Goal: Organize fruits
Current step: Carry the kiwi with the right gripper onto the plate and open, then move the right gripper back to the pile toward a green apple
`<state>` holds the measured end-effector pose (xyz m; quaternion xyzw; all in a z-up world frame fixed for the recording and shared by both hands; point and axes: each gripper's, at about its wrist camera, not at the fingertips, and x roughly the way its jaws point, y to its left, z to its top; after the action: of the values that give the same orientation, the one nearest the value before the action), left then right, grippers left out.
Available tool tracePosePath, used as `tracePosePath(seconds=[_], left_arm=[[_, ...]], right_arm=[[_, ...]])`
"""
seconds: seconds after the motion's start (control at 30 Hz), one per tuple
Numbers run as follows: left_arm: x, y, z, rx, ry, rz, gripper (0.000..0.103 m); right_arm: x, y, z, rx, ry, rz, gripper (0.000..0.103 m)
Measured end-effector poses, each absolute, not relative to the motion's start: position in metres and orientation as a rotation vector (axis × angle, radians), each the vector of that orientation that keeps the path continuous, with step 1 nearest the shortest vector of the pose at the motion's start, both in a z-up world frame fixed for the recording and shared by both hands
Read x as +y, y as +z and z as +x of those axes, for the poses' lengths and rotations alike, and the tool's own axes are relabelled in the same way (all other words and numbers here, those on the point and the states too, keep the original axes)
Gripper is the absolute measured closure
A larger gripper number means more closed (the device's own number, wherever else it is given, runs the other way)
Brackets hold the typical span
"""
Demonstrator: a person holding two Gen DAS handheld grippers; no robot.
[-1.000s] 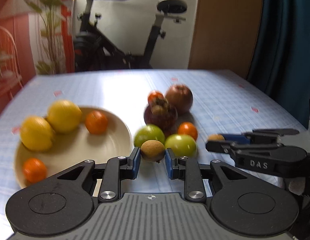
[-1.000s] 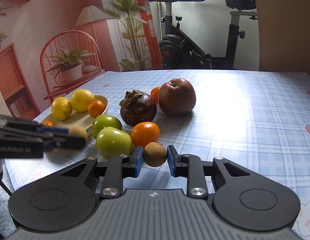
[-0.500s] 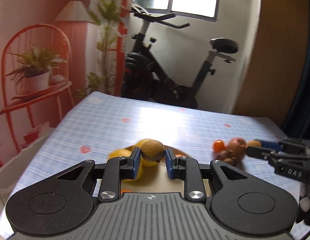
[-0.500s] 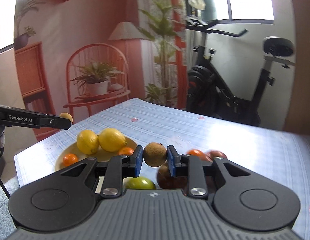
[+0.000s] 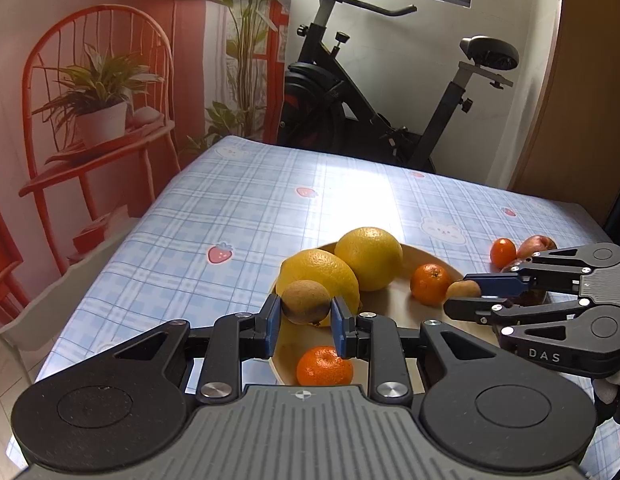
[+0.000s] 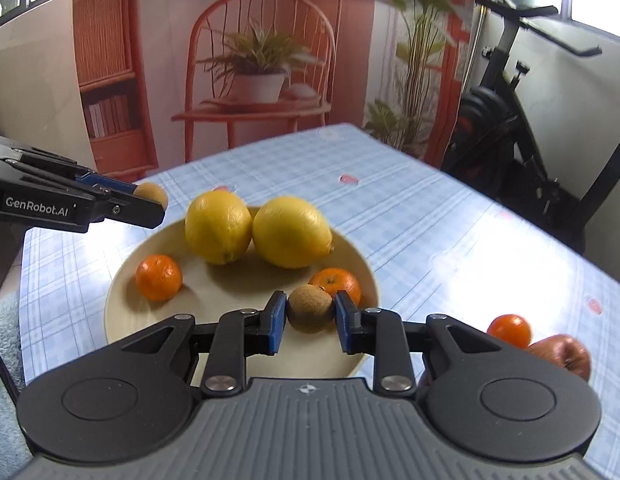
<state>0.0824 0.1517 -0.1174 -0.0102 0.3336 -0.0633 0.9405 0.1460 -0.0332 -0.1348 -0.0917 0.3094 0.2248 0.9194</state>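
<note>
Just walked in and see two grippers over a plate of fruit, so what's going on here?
A person is sorting fruit with a handheld gripper in each hand. The left gripper and the right gripper each hold a small brown fruit, one on the left and one on the right, above the plate. Two lemons and three small oranges already sit on it. An apple and another orange remain on the table.

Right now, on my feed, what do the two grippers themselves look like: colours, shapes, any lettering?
Both are matte black linkage grippers with blue pads on the fingers, silver pivot bolts, two round discs and a ribbed grey body. The right gripper shows white "DAS" lettering on its side; the left gripper reads "GenRobot.AI". A pale glove shows behind the right one. No cables are clearly visible.
</note>
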Motion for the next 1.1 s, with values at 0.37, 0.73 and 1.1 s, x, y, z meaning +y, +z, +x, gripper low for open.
tracePosePath(seconds=[0.37, 0.73, 1.1], left_arm=[[0.162, -0.137, 0.097, 0.771, -0.092, -0.006, 0.075], [0.16, -0.141, 0.105, 0.784, -0.081, -0.002, 0.07], [0.162, -0.124, 0.09, 0.678, -0.036, -0.056, 0.054]], right_arm=[[-0.032, -0.151, 0.168, 0.695, 0.448, -0.195, 0.075], [-0.029, -0.151, 0.165, 0.667, 0.449, -0.201, 0.074], [-0.069, -0.124, 0.117, 0.521, 0.363, -0.01, 0.067]])
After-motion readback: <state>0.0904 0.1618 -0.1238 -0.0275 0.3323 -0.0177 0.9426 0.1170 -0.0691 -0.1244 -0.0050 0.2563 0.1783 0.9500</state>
